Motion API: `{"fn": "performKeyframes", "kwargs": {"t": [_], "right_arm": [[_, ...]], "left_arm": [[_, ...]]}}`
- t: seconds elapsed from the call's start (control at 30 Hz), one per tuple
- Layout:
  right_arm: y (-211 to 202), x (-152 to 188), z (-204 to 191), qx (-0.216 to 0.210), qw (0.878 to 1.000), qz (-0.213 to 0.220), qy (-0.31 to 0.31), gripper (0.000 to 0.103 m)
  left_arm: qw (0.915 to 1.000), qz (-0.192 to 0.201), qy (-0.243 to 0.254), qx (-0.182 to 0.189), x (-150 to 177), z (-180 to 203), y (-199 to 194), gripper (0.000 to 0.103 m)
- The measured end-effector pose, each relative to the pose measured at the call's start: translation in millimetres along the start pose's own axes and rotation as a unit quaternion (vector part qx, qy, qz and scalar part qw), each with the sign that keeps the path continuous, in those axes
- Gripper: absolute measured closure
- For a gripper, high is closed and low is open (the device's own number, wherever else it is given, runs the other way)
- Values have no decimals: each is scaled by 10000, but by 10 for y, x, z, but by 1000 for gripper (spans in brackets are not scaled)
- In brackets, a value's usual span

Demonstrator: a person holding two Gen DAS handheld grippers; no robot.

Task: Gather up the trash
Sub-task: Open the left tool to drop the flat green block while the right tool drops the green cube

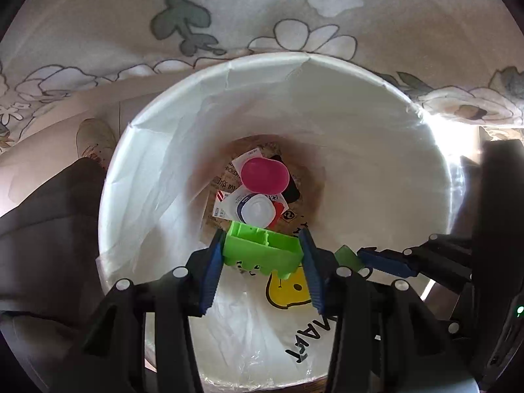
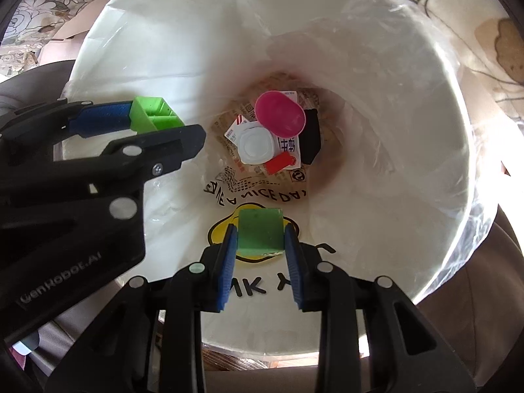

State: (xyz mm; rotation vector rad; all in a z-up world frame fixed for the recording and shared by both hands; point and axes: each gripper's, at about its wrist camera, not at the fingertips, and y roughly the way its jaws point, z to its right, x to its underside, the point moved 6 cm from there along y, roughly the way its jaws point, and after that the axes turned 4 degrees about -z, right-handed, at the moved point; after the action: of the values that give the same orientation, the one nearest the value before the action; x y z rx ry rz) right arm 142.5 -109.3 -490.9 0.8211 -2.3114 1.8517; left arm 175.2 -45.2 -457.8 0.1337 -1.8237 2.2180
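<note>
Both grippers hang over the open mouth of a white bin (image 1: pixel 376 85) lined with a plastic bag (image 2: pixel 376 131). My left gripper (image 1: pixel 262 252) is shut on a bright green plastic box (image 1: pixel 262 250), also seen in the right wrist view (image 2: pixel 154 114). My right gripper (image 2: pixel 260 237) is shut on a dark green block (image 2: pixel 259 232); it shows at the right of the left wrist view (image 1: pixel 348 257). At the bin's bottom lie a pink lid (image 1: pixel 264 175), a white lid (image 2: pixel 255 146), a red piece (image 2: pixel 281 163), a black piece (image 2: pixel 311 142) and printed wrappers.
The bin stands on a floral carpet (image 1: pixel 294 6). The bag liner carries a yellow smiley print (image 1: pixel 288 290) and black lettering. A person's shoe (image 1: pixel 95 140) and dark trouser leg are left of the bin. A brown cushion surface (image 2: pixel 468 311) lies to the lower right.
</note>
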Motion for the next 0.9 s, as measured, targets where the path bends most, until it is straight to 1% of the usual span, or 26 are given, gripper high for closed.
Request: {"fn": "performKeyframes", "kwargs": {"t": [0.07, 0.17, 0.27, 0.53, 0.7, 0.9], "right_arm": [[11, -9, 11, 16, 10000, -5, 30, 72], [9, -10, 32, 4, 10000, -12, 69, 72], [10, -14, 40, 18, 10000, 7, 72, 70], [-5, -9, 45, 60, 9999, 79, 50, 70], [-155, 58, -18, 159, 9995, 276, -38, 70], [-439, 196, -104, 338, 9974, 616, -170, 70]], "left_arm": [[10000, -20, -33, -63, -3, -15, 15, 55], [9999, -67, -95, -31, -2, -42, 19, 55], [9999, -101, -98, -77, 1, -57, 27, 49], [9999, -108, -58, -60, 25, -58, 7, 45], [9999, 82, -56, -18, 62, -35, -166, 44], [9989, 465, 83, -41, 171, 1, -515, 44]]}}
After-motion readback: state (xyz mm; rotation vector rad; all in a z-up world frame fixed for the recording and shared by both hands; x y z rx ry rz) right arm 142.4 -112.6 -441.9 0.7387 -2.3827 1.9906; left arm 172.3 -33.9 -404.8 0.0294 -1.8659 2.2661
